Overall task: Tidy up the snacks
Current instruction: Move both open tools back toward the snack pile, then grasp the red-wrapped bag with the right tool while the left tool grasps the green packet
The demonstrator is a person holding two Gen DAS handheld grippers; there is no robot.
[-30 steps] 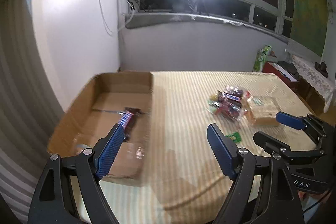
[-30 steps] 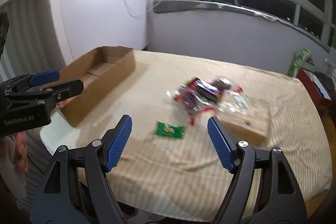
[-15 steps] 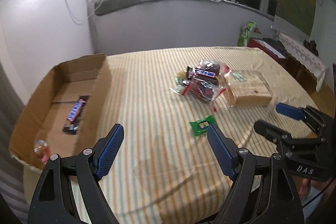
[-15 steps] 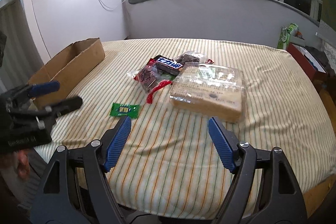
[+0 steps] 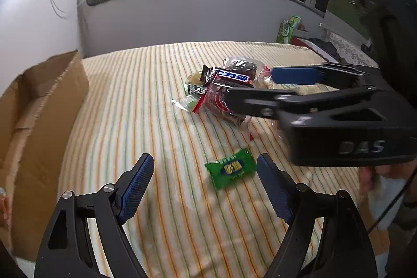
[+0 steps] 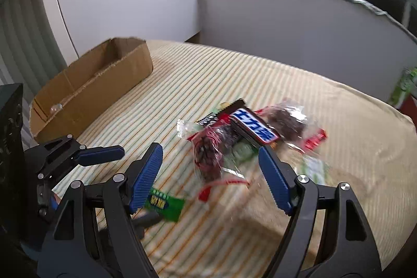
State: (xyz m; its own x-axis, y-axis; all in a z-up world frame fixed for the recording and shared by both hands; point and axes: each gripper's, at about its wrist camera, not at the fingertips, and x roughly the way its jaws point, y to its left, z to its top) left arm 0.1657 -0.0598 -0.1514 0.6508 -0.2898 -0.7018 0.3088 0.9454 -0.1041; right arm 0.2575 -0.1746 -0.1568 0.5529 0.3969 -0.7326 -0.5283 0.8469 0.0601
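Note:
A pile of snacks lies mid-table: a blue-and-brown bar (image 5: 232, 75) (image 6: 254, 128) on top, a clear bag of dark red snacks (image 5: 220, 102) (image 6: 212, 150) in front. A small green packet (image 5: 230, 171) (image 6: 163, 203) lies alone, nearer me. My left gripper (image 5: 204, 186) is open and empty, low over the cloth just short of the green packet. My right gripper (image 6: 209, 173) is open and empty, right over the dark red bag; it also shows in the left wrist view (image 5: 250, 85). The cardboard box (image 5: 39, 106) (image 6: 91, 85) stands at the left.
The table wears a striped cloth (image 5: 146, 100). A clear pack of biscuits (image 6: 312, 168) lies under my right gripper, blurred. A green bag (image 5: 288, 29) stands at the far right edge. White wall and window sill lie behind.
Both grippers have swung away from the box and moved in toward the snacks. The left one now sits close to the green packet; the right one is over the pile.

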